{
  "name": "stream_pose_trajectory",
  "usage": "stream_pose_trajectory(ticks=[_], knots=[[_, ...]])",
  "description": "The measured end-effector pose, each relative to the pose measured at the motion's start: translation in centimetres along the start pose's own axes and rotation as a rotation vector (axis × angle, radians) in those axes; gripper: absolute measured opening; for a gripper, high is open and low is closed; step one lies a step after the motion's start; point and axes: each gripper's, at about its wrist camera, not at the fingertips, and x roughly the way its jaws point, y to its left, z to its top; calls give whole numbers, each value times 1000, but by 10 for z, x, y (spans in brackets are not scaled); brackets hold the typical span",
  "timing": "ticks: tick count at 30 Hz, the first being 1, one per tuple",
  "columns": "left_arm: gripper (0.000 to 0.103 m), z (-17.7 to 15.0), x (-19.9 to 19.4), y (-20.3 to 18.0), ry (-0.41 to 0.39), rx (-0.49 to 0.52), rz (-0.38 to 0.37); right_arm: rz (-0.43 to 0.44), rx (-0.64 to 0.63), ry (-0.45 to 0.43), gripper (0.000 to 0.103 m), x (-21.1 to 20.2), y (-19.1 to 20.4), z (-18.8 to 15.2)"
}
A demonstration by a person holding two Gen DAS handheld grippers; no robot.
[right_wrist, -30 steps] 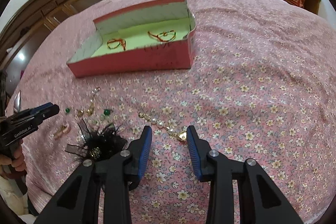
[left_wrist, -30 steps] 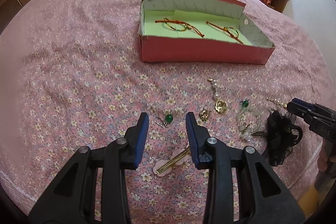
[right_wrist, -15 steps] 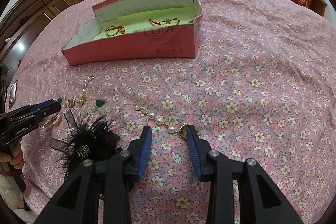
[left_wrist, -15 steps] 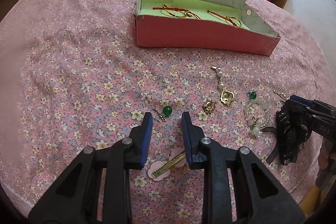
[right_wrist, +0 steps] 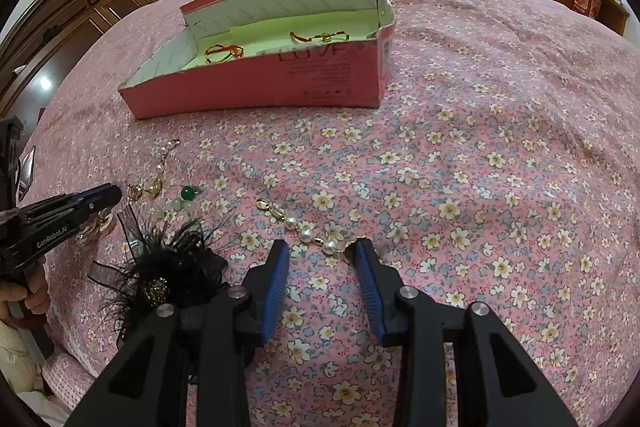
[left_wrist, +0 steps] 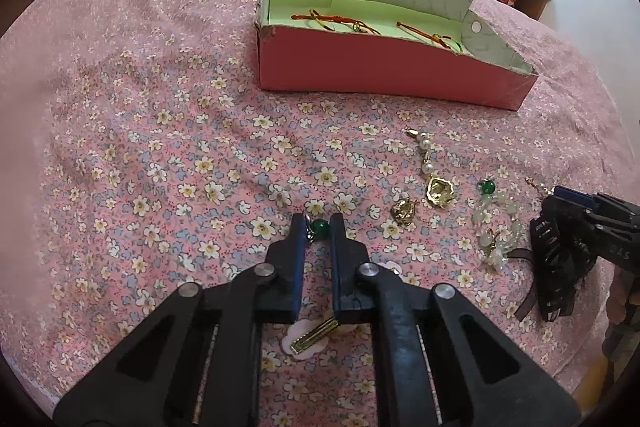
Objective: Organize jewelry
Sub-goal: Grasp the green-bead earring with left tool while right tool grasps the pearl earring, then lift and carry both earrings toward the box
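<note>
My left gripper (left_wrist: 318,227) is low on the flowered bedspread with its jaws narrowed around a green bead earring (left_wrist: 320,226); the pads look close to it but contact is unclear. My right gripper (right_wrist: 322,249) is open, its tips straddling the end of a pearl and gold chain (right_wrist: 298,225). A pink box (left_wrist: 384,67) holding two red cord bracelets (left_wrist: 336,21) stands at the back; it also shows in the right wrist view (right_wrist: 260,87).
Loose on the bed: a pearl drop with gold pendant (left_wrist: 434,183), a small gold charm (left_wrist: 405,211), a green and pale bead cluster (left_wrist: 494,223), a black feather hair clip (right_wrist: 168,267), a gold bar clip (left_wrist: 314,337) under my left gripper. Wooden cabinets line the far wall.
My left gripper moved forward and down onto the green bead earring and its jaws narrowed. My right gripper crept closer to the pearl chain and stayed open.
</note>
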Motion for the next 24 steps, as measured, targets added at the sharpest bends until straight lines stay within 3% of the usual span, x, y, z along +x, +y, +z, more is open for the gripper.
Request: stream_pose_trajectory(ticks=[9,15,17,19,24], knots=[[3,0,-17,0,-19,-1,-7,-19,-31,-15,36,8,2,5],[3,1,-27,1,-35,-2,-13,-31,-29,-21,20,9,3,5],[3,1,-32,2,-41,-1,-15,-31,-24,-28,20,7,3,5],[3,0,-34,2,-46,-1,-17,-9,-16,-33,9,4,3,4],[3,-1,-44,2,-63,4,-22,13,-7,-59,9,-10,3,2]])
